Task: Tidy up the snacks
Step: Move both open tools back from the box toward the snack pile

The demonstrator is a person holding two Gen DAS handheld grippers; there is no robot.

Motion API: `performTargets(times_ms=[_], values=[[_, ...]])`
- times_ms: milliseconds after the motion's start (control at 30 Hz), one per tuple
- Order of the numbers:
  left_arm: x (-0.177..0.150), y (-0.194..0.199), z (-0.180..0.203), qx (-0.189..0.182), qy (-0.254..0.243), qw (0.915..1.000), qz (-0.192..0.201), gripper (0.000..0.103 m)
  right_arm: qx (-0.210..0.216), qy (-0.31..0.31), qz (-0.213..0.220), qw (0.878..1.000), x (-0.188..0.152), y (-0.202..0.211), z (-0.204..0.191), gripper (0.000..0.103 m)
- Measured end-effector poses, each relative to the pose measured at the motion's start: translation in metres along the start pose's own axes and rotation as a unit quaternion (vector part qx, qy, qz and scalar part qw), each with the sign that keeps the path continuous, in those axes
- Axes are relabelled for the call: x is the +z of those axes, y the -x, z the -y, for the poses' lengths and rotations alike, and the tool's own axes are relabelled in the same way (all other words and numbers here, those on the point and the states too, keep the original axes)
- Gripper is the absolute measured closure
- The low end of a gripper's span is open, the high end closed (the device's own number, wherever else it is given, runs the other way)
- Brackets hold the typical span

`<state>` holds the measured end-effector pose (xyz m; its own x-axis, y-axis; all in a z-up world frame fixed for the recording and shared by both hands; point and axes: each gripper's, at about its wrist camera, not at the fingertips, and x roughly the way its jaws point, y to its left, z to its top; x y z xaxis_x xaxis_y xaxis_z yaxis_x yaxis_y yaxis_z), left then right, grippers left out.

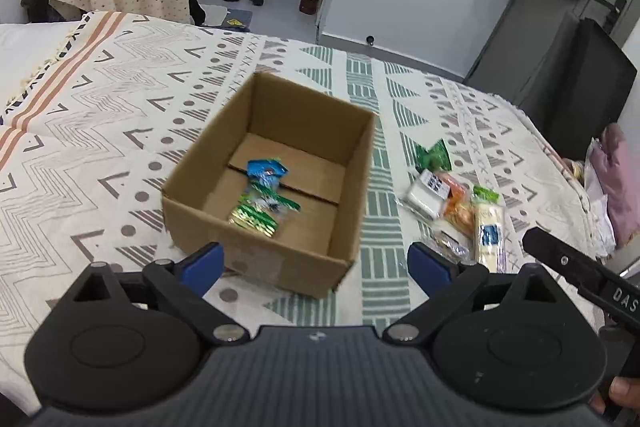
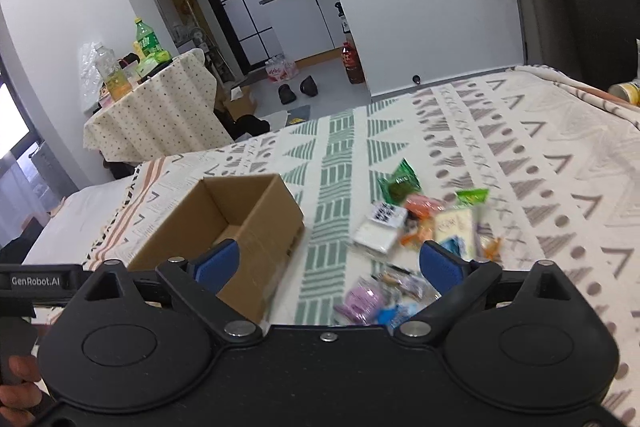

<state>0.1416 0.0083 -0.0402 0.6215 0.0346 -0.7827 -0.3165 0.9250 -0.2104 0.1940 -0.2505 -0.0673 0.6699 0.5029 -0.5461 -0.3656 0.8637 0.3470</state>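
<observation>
I keep both tools above the bed and both are empty. My left gripper [image 1: 316, 265] stands with the jaws spread wide over the near wall of the cardboard box [image 1: 224, 163]; my right gripper [image 2: 328, 263] is also spread wide and holds nothing, between the box and the snack pile.

The box sits on the patterned blanket [image 1: 100, 115]. Inside it I see already two packets, a blue one [image 1: 266, 169] and a green foil one [image 1: 254, 215], lying flat on the bottom flaps. The rest of the snacks lie on the blanket just beside the box, on its right: a green packet [image 2: 400, 183], a white packet with a printed code [image 2: 380, 229], an orange one [image 2: 424, 207], a pale long packet [image 2: 456, 227] and some purple wrapped pieces [image 2: 364, 301] nearest to my right tool.

I judge these packets very light, soft and crinkly — the foil is probably slippery, and the contents may crush. I would take one by its flat sealed edge or across the narrow middle, with a gentle squeeze. The pieces touch and overlap each other, so the outer ones are the safest to take first — the green packet at the far end lies most apart.
</observation>
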Motion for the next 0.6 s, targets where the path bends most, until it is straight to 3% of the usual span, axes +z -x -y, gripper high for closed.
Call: performTargets(times_ms=[300,600], values=[[-0.016,-0.011,0.038,0.001,-0.023,0.9997,0.004,0.002,-0.011,-0.001,-0.011,1.0,-0.024,0.02,0.028,0.001],[-0.037,-0.037,0.072,-0.031,-0.026,0.9986,-0.034,0.002,-0.034,-0.022,-0.019,0.999,-0.044,0.039,0.067,0.001]])
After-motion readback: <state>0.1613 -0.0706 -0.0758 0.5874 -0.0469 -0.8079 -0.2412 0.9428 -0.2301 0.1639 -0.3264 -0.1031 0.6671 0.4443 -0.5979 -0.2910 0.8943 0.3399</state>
